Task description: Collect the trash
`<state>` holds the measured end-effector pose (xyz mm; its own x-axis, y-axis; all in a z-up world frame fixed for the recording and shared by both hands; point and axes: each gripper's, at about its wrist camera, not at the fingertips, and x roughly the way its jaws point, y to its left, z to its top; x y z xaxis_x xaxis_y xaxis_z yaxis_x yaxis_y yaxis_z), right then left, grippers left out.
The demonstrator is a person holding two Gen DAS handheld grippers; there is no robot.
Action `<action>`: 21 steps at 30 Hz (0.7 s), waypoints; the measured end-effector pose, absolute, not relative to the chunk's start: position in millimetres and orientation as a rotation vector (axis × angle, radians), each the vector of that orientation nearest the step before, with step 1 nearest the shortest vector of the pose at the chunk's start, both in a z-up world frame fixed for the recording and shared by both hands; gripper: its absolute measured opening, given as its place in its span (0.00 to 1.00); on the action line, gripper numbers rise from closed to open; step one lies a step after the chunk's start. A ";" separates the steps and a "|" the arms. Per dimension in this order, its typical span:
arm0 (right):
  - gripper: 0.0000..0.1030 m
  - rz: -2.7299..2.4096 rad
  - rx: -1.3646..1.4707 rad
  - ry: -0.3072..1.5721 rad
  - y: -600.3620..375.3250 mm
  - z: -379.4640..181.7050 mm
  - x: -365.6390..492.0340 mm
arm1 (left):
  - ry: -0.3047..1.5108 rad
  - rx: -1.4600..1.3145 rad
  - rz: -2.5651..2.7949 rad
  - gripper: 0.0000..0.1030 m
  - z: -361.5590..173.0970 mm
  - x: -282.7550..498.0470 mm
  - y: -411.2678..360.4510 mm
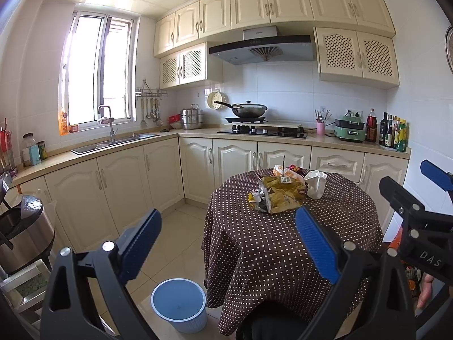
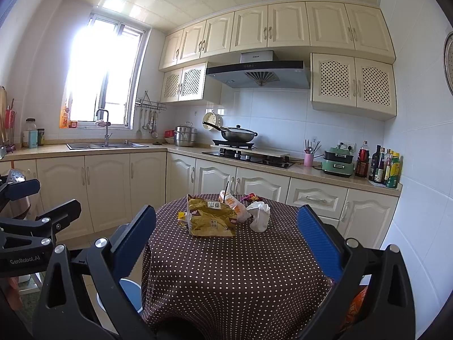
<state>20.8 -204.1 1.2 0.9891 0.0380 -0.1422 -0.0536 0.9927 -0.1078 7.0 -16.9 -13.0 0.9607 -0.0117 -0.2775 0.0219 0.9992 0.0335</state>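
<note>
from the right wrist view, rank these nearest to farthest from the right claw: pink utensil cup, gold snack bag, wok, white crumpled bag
1. gold snack bag, mid-table, just left of centre before the right claw
2. white crumpled bag, on the table, slightly farther back, to the right
3. pink utensil cup, on the counter, right of the hob
4. wok, on the back burner against the wall

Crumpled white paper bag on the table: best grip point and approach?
Judging from its pose, grip the white paper bag by its crumpled top. It stands upright, bunched and narrower up there, at the right of the gold snack bag. Bring the right gripper, open, in from the near right, which looks clear.
</note>
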 end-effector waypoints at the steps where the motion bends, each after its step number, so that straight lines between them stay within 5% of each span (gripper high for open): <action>1: 0.94 0.046 -0.111 0.142 -204.1 1.3 21.0 | 0.282 0.037 -0.017 0.91 -12.9 7.2 -16.9; 21: 0.94 0.046 -0.114 0.151 -202.1 -3.8 20.9 | 0.293 0.030 -0.011 0.91 -15.7 6.7 -14.2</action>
